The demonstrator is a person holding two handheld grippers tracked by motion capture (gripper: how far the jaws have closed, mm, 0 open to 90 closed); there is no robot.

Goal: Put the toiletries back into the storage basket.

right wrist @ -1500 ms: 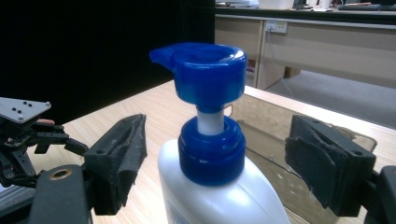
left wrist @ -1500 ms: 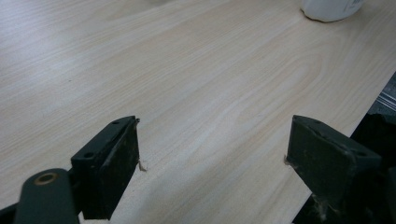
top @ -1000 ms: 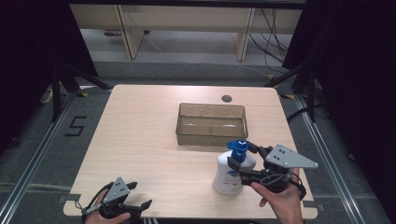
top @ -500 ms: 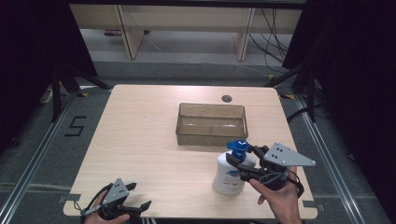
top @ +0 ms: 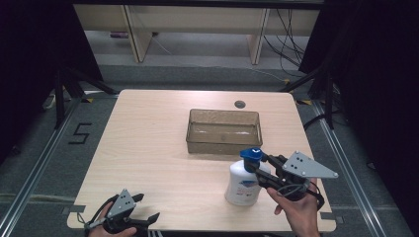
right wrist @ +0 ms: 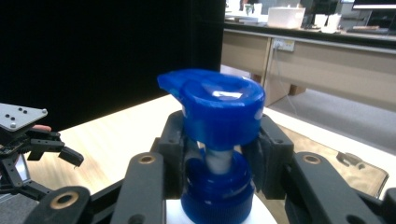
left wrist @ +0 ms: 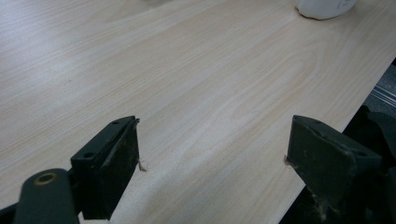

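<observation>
Pump bottle [top: 242, 183] comes first: a white bottle with a blue pump head [right wrist: 215, 103], upright on the wooden table [top: 148, 148] near the front edge, just in front of the open brown tray [top: 223, 131] and apart from it. Grasping looks done. The right gripper [top: 258, 167] has just been closing, and in the right gripper view its black jaws press on the blue collar and neck under the pump head, one on each side. Lifting looks not yet begun, since the bottle's base sits on the wood. What is probably left is to raise the bottle and carry it somewhere, perhaps into the tray, which holds nothing I can make out. The left gripper [top: 143, 211] rests at the near left corner of the table, well apart from the bottle, its jaws wide with only bare wood between them.
</observation>
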